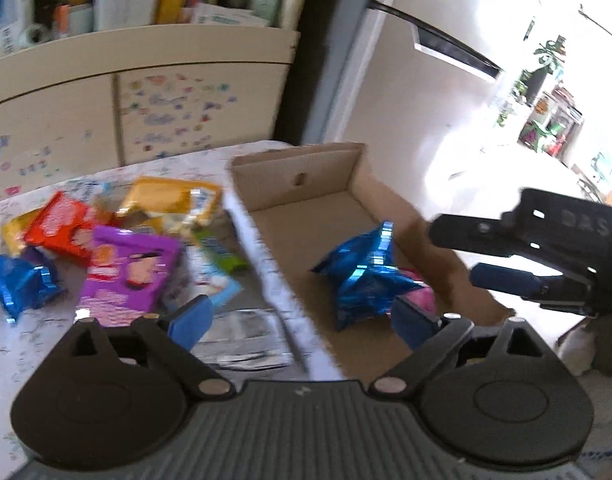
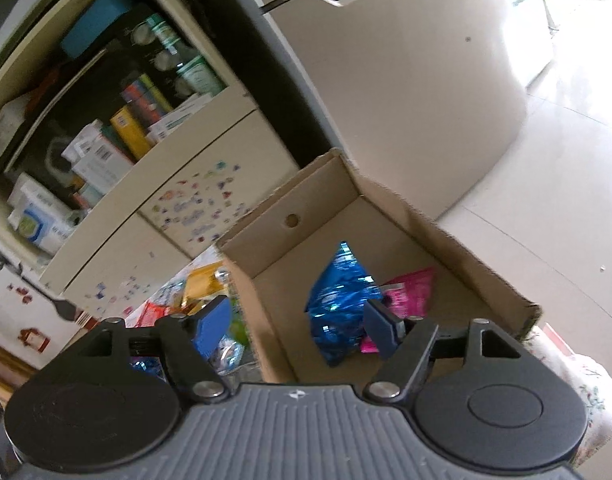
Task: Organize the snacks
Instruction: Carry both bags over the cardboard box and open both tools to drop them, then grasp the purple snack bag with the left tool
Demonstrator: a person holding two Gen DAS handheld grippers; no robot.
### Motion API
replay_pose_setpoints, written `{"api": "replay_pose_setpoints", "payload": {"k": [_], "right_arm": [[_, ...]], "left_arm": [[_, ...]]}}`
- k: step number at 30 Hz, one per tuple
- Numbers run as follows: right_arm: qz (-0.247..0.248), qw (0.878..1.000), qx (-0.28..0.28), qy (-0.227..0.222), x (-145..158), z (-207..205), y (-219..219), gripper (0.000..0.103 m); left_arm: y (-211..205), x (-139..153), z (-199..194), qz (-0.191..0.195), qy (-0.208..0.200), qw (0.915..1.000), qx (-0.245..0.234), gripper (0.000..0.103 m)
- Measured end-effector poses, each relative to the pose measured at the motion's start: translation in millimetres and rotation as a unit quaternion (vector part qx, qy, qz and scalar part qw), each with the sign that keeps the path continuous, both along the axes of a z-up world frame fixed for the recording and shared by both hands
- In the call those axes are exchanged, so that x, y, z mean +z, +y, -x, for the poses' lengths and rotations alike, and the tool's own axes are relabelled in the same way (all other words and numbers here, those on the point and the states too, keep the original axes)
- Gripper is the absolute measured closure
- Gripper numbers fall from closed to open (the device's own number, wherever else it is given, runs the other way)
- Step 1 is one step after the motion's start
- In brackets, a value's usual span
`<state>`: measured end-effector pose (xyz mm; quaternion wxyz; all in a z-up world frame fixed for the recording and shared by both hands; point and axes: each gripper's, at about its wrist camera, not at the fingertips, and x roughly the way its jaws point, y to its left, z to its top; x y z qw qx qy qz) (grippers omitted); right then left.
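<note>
An open cardboard box stands on the table. Inside lie a shiny blue snack bag and a pink packet beside it. Left of the box lies a pile of snacks: a purple packet, an orange one, a yellow one, another blue bag. My left gripper is open and empty above the box's left wall. My right gripper is open and empty over the box; it also shows in the left wrist view.
The table has a floral cloth. A silver wrapper and a green packet lie by the box. A cream cabinet with stickers and cluttered shelves stands behind. A grey appliance and tiled floor are to the right.
</note>
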<state>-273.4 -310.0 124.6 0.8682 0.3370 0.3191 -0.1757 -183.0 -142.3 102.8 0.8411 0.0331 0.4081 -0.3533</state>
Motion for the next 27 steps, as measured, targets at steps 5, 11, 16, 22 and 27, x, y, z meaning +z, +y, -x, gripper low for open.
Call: {"api": "replay_pose_setpoints", "payload": {"k": [5,11,16,22,27], "right_arm": [[-0.002,0.999,0.031,-0.005,0,-8,11,0.024],[0.0,0.998,0.07,-0.004,-3,-18,27,0.023],[-0.002,0.995,0.1,0.003,-9,-25,41,0.023],[-0.04,0.991,0.127,0.005,-18,-33,50,0.023],[-0.069,0.989,0.129,0.009,-24,-34,51,0.023]], "left_arm": [[35,0,-20,-0.011,0.0,0.9994,0.034,0.006],[69,-5,-40,-0.027,0.007,0.9977,0.062,0.006],[92,-14,-51,-0.047,0.006,0.9955,0.082,0.006],[99,-30,-65,-0.049,0.015,0.9954,0.08,0.006],[86,-47,-76,-0.053,0.015,0.9964,0.065,0.006]]}}
